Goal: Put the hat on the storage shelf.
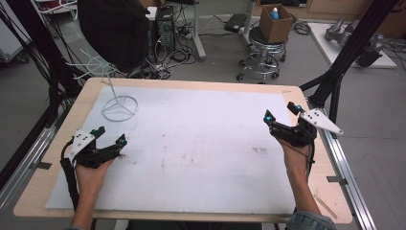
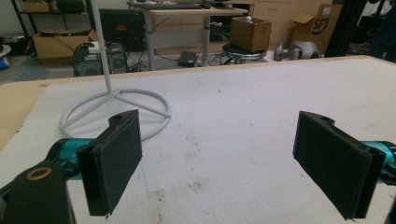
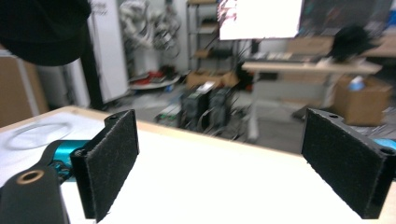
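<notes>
Both hand-held grippers were empty with jaws spread wide. Left hand-held gripper [image 1: 111,136] sat low over the near-left part of the tabletop [image 1: 57,158]; right hand-held gripper [image 1: 282,112] was held up near the right edge, well apart from the left one.

Nearest thing to work with was the white wire stand [image 1: 119,108], at the far-left corner of the white sheet [image 1: 201,143]. In the left gripper view the wire stand [image 2: 116,112] lay just ahead and left of the open jaws, not touching them. Ring base flat on the sheet, three spokes to the centre, one thin upright post rising from the hub. Thin branches at the top showed in the high view, details too small to tell.

Handling judgement:
- Looked light, thin painted metal rod, stiff but probably springy at the top.
- Smooth coating, so likely slippery against the pads [image 2: 116,163]; needs a firm squeeze.
- Top-heavy lever: a grab high on the post would probably tip or swing it.
- Best hold, I'd say: the post low down, just above the hub, jaws square across it. Alternative: pinch the ring rim, but that lay flat on the sheet, so hard to get a jaw under.

Right gripper view was blurred; it looked across the tabletop edge to the room.
</notes>
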Action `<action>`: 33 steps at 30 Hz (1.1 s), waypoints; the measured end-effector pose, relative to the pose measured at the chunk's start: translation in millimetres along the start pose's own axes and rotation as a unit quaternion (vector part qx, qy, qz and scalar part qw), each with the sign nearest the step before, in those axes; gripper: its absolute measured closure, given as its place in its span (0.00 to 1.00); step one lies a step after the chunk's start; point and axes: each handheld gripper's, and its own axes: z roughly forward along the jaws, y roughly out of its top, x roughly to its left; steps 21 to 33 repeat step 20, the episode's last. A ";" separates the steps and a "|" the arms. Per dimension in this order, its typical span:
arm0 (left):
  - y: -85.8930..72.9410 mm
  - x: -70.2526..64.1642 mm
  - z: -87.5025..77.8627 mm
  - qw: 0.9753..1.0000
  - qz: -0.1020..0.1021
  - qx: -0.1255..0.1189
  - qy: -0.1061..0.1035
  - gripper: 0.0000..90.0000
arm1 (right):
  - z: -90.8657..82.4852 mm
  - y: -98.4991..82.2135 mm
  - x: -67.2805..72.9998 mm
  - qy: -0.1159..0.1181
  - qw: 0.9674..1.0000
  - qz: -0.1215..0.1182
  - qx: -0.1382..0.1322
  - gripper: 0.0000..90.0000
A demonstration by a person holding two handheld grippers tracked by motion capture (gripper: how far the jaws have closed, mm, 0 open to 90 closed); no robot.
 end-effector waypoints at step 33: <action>-1.5 -0.6 1.0 1.000 0.002 0.005 -0.001 0.18 | -18.7 -48.5 -4.3 -0.021 0.999 0.003 0.037 0.12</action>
